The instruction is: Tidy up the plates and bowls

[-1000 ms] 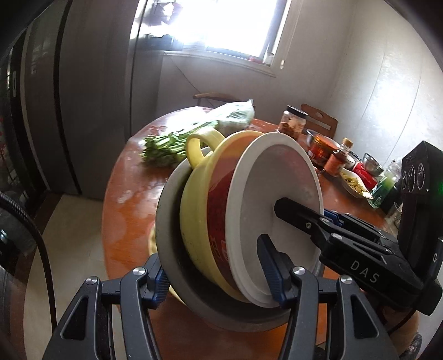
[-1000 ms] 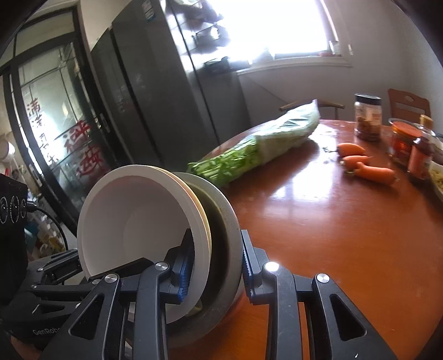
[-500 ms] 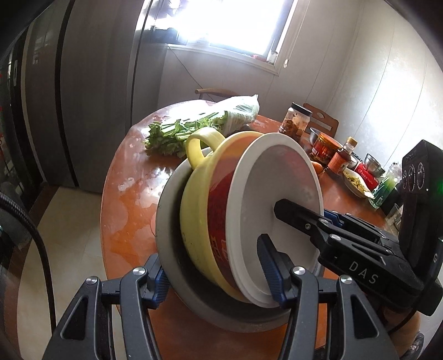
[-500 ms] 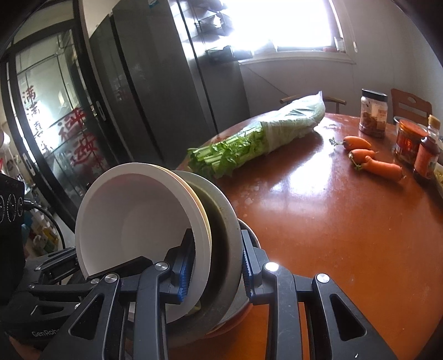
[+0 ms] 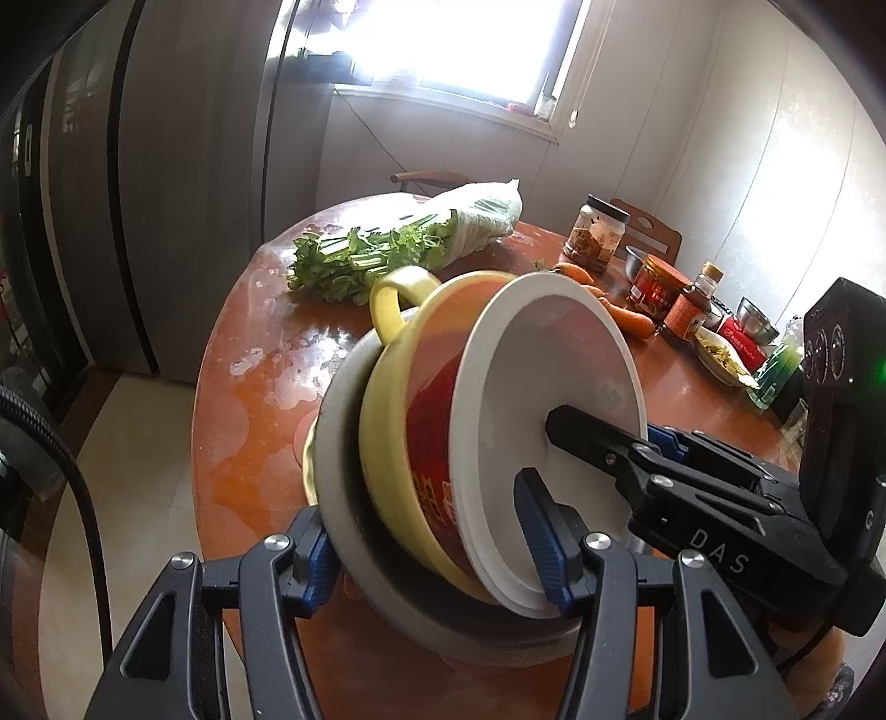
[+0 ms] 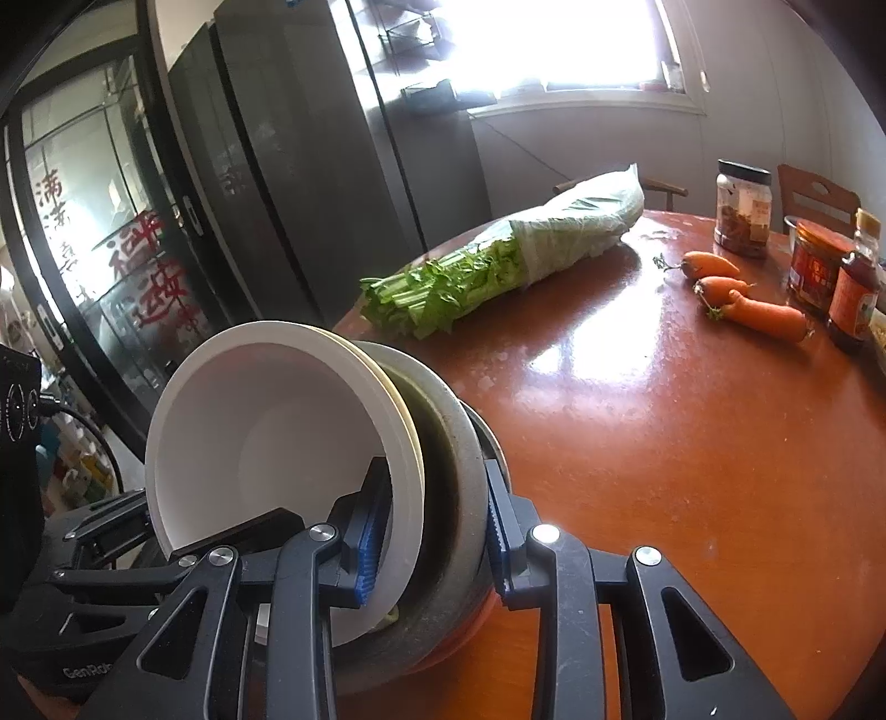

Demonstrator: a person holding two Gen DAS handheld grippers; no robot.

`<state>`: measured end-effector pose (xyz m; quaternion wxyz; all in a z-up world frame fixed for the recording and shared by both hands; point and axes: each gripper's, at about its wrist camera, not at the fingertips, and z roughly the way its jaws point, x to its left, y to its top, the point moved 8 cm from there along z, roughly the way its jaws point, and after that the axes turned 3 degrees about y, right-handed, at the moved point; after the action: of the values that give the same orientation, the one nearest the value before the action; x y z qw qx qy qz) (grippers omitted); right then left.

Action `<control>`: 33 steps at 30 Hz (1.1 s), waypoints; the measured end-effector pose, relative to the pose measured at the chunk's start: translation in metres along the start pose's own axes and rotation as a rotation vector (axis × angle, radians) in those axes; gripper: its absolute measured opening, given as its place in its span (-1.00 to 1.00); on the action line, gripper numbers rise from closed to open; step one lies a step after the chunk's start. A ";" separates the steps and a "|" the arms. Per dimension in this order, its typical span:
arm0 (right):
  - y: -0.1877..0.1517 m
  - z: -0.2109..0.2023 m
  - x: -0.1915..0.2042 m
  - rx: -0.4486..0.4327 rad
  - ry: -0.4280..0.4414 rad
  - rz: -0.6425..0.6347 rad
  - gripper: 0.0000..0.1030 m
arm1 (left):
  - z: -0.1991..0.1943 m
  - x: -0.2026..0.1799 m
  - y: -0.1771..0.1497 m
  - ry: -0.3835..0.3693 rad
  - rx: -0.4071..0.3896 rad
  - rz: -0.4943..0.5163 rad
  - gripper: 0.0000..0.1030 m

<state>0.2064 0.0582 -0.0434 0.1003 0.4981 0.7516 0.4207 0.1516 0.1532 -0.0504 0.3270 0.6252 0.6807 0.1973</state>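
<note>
On table [image 6: 637,443] | bowls [image 5: 559,399]: 3 nested | carrots [image 6: 758,318]: 3

Sunlit window [image 5: 443,44], dark fridge [image 6: 310,166], pale tiled floor [image 5: 127,443]

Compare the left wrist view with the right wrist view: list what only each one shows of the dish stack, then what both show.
Only the left wrist view shows the yellow bowl with its loop handle and the red printed bowl nested inside it.

Only the right wrist view shows the deep hollow of the white bowl.

Both show the nested stack tilted on edge over the table, its grey plate outermost. The left gripper clamps it, and the right gripper, its jaws opening, straddles its rim.
</note>
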 end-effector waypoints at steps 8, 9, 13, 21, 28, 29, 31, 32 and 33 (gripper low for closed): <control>-0.003 -0.001 -0.006 -0.007 -0.003 0.014 -0.27 | 0.003 0.005 0.000 0.026 -0.007 -0.007 0.18; -0.003 -0.002 -0.006 -0.009 -0.001 0.014 -0.26 | 0.001 0.005 0.000 0.033 -0.013 -0.005 0.21; 0.001 -0.011 -0.006 -0.044 -0.038 -0.003 0.04 | -0.013 0.005 0.007 0.065 -0.071 0.014 0.40; 0.005 -0.044 -0.011 -0.101 -0.056 -0.009 0.18 | -0.041 -0.005 0.010 0.088 -0.132 0.028 0.47; -0.011 -0.094 -0.007 -0.163 -0.081 -0.055 0.42 | -0.071 -0.019 -0.001 0.167 -0.196 0.056 0.70; -0.015 -0.100 -0.007 -0.167 -0.090 -0.064 0.43 | -0.073 -0.020 -0.005 0.180 -0.200 0.056 0.75; -0.025 -0.111 -0.008 -0.170 -0.114 -0.079 0.44 | -0.079 -0.022 -0.013 0.196 -0.205 0.052 0.76; -0.032 -0.117 -0.010 -0.172 -0.126 -0.087 0.45 | -0.081 -0.023 -0.018 0.198 -0.205 0.048 0.77; -0.036 -0.121 -0.011 -0.174 -0.132 -0.092 0.45 | -0.083 -0.024 -0.022 0.200 -0.204 0.044 0.77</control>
<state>0.1189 -0.0203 0.0033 0.2114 0.4790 0.7262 0.4456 0.0786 0.1378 -0.0018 0.3149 0.5805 0.6725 0.3341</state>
